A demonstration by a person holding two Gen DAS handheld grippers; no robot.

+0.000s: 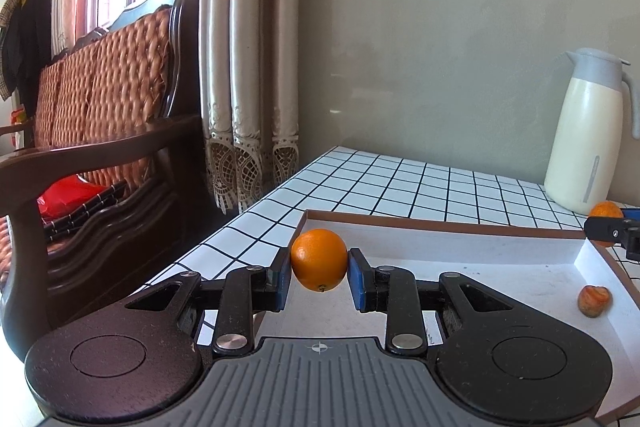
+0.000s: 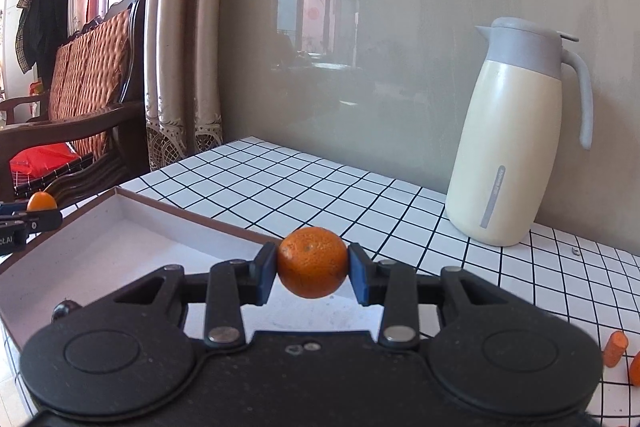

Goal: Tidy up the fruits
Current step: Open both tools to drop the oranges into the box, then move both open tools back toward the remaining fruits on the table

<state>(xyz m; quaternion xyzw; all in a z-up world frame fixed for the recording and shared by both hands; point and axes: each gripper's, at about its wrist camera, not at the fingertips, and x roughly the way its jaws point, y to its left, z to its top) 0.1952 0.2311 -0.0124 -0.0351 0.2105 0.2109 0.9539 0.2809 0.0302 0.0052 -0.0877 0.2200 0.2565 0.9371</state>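
Oranges fill both my tongs. My left gripper (image 1: 319,273) is clamped on a smooth orange (image 1: 319,259), lifted above the white tray (image 1: 440,243) near its 9 o'clock wall. My right gripper (image 2: 312,269) is clamped on a rough-skinned mandarin (image 2: 312,262), held over the tray's 3 o'clock rim. A small peach-coloured fruit (image 1: 594,301) lies inside the tray against that wall. The cream thermos jug (image 2: 516,147) stands at 1 o'clock on the tiled table (image 2: 320,187).
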